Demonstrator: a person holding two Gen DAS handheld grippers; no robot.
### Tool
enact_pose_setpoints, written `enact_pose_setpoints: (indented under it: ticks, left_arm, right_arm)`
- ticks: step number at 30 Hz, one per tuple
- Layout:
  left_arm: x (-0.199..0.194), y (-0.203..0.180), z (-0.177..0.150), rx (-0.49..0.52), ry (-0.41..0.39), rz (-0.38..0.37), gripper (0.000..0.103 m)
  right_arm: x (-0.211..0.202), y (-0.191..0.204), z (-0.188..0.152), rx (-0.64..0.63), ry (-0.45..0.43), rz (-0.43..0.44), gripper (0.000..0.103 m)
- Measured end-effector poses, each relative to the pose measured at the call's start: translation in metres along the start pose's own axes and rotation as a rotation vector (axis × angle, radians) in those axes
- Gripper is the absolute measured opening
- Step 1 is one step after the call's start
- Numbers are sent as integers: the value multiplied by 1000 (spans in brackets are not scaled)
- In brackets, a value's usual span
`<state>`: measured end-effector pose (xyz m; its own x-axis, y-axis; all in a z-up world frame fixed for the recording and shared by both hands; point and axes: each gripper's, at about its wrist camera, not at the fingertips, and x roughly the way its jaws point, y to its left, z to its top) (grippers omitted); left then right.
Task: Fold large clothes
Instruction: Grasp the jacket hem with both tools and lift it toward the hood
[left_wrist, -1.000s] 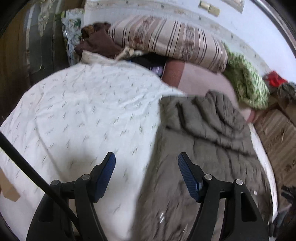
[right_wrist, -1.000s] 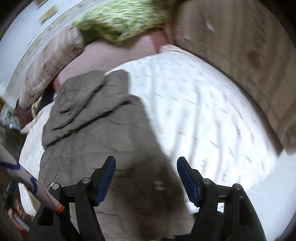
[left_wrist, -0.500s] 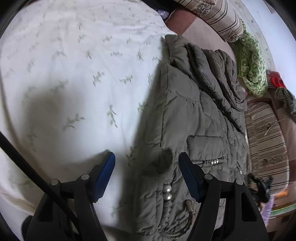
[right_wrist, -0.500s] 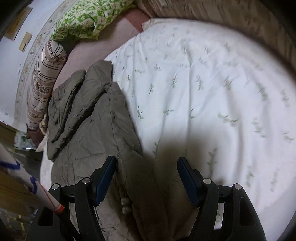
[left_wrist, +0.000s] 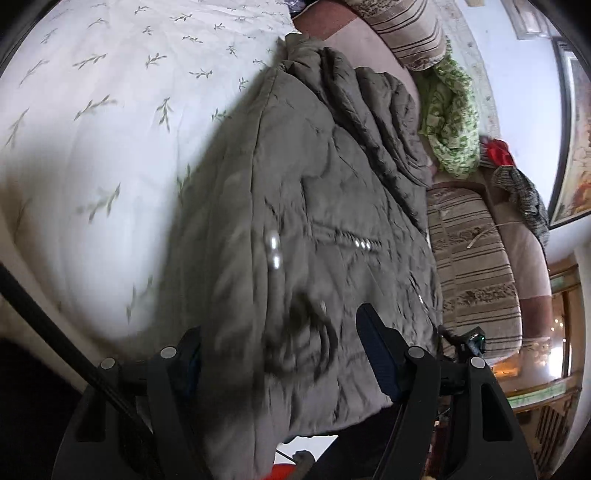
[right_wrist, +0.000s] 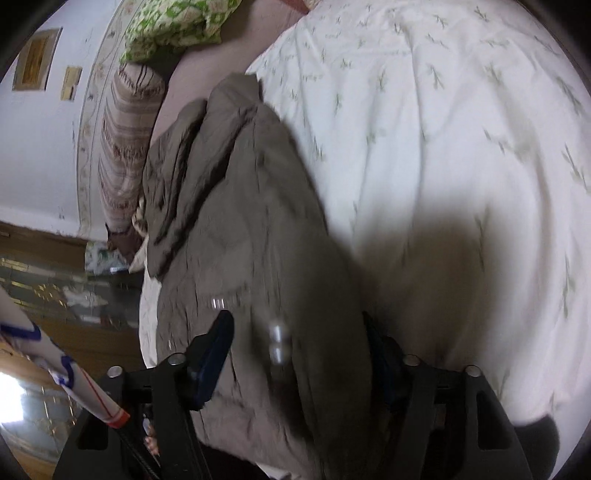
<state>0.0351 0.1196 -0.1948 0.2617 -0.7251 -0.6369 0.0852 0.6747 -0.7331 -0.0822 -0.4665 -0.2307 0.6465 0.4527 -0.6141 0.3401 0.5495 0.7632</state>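
Observation:
A grey-olive quilted jacket (left_wrist: 325, 177) lies lengthwise on a white leaf-print bed sheet (left_wrist: 110, 129), hood end far, hem near. My left gripper (left_wrist: 282, 343) sits low over the near hem. Its jaws straddle the fabric by the shiny snap buttons (left_wrist: 273, 251), and the left pad is partly hidden behind the cloth. In the right wrist view the same jacket (right_wrist: 240, 221) runs down the sheet (right_wrist: 443, 147). My right gripper (right_wrist: 297, 336) straddles the jacket's edge next to two snaps (right_wrist: 277, 343). Its jaws are closing with fabric between them, and its right finger is half hidden by the fold.
A striped bolster (left_wrist: 406, 33) and a green patterned pillow (left_wrist: 450, 122) lie at the head of the bed. A striped cushion (left_wrist: 472, 266) flanks the jacket's right side. A black cable (left_wrist: 55, 332) crosses the lower left. A white rod with blue and red marks (right_wrist: 55, 362) shows at left.
Both grippers have come down and tipped toward the jacket's near hem, which now lies between their fingers. The right jaws have narrowed a little.

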Motion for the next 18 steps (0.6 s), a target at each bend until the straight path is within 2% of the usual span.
enact_pose_setpoints:
  ticks: [2, 9, 14, 18]
  left_arm:
    - [-5, 2, -5, -4, -3, -20, 70]
    - [-2, 0, -16, 6, -11, -24, 70]
    - [4, -5, -23, 34, -3, 12, 69]
    - [3, -12, -28, 71, -5, 47, 57]
  right_arm:
    - [-2, 2, -12, -9, 10, -14, 60]
    - [-8, 18, -49, -58, 9, -10, 52]
    - [-3, 26, -61, -93, 19, -9, 48]
    - [4, 27, -69, -110, 27, -19, 43]
